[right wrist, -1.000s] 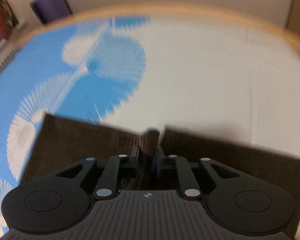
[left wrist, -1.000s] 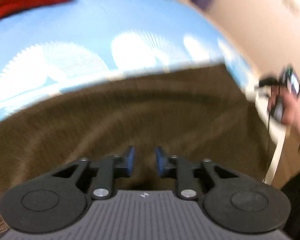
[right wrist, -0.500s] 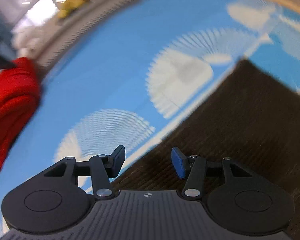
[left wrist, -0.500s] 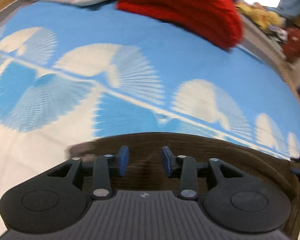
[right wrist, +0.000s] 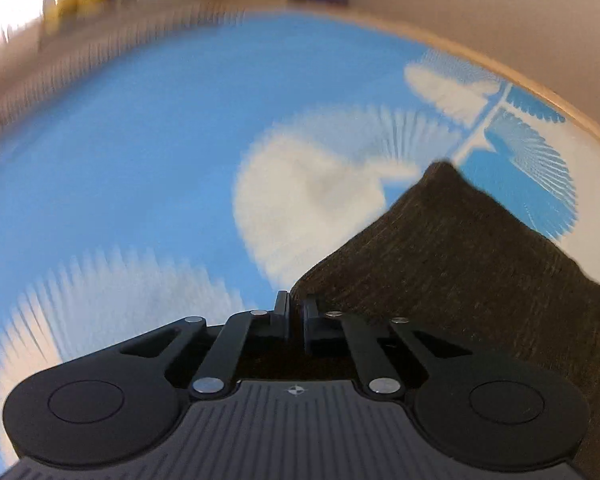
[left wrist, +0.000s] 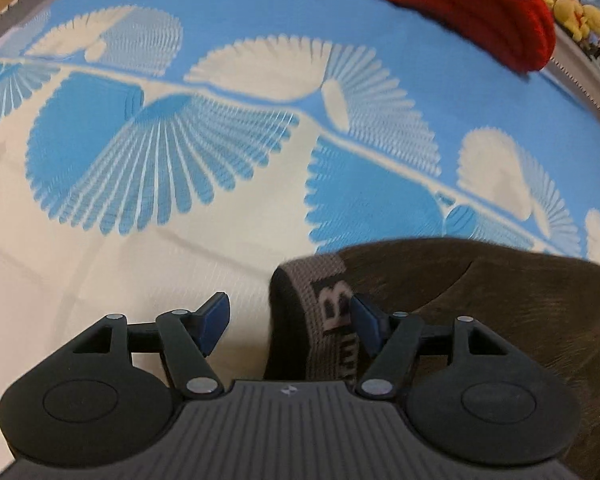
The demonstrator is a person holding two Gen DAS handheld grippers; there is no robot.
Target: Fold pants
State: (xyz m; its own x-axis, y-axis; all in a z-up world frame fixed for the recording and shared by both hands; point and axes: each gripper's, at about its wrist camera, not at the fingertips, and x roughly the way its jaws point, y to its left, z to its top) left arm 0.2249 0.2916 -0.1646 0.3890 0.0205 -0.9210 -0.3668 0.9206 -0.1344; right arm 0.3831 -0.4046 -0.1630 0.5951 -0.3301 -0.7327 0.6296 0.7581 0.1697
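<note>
The dark brown pants (left wrist: pixel 480 308) lie on a blue and cream patterned bed cover (left wrist: pixel 180 152). In the left wrist view their grey elastic waistband (left wrist: pixel 328 312) with lettering sits between the jaws of my left gripper (left wrist: pixel 290 322), which is open around the waistband corner. In the right wrist view my right gripper (right wrist: pixel 296 318) is shut on an edge of the pants (right wrist: pixel 460 264), and the cloth rises to a point further off.
A red knitted garment (left wrist: pixel 460 4) lies at the far side of the bed. Yellow soft toys (left wrist: pixel 576 16) sit beyond the bed's edge. A wooden bed frame edge (right wrist: pixel 500 68) and a wall run behind the right gripper.
My right gripper was open half a second ago and has shut on the pants edge. My left gripper has moved to the waistband corner and opened wider.
</note>
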